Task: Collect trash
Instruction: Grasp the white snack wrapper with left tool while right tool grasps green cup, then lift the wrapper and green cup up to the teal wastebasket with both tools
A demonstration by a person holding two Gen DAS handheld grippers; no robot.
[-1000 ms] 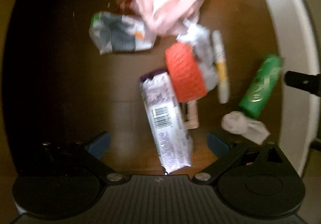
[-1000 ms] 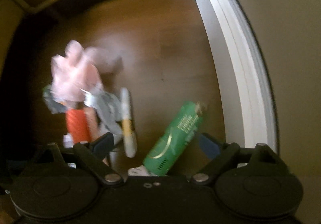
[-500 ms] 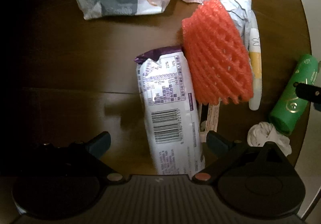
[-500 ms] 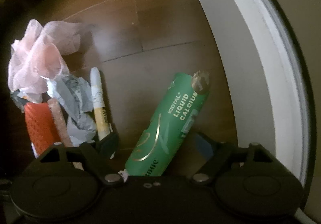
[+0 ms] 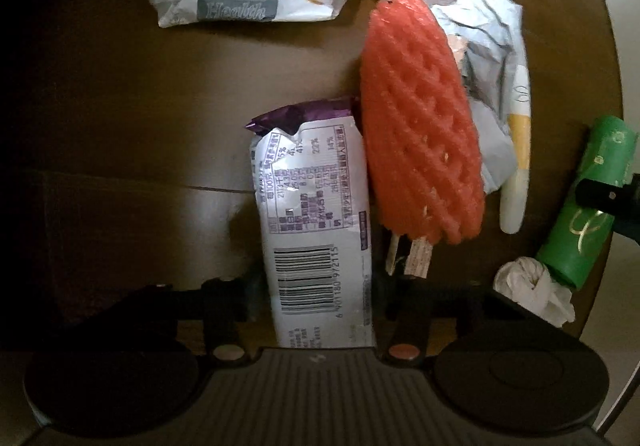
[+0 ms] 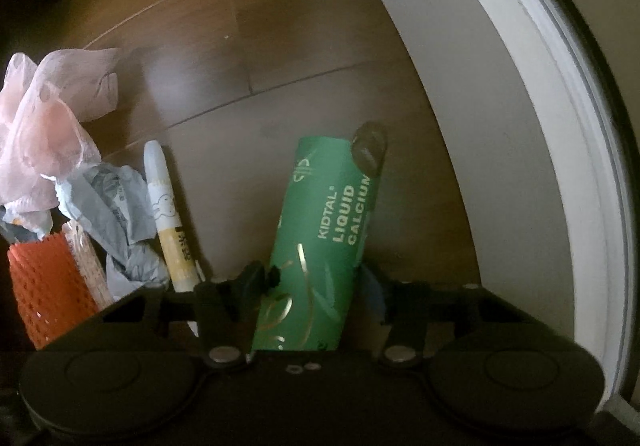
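A dark brown wooden floor (image 6: 304,58) of long planks with thin seams runs under everything. Along its right side stands a white baseboard (image 6: 520,134), possibly a door frame; the blur hides which.

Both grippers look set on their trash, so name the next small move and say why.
Probably lift both straight up. The left gripper has its fingers closed against the silver wrapper, and the right gripper pinches the green tube; both pieces seem to lie on the wooden floor beside other litter.
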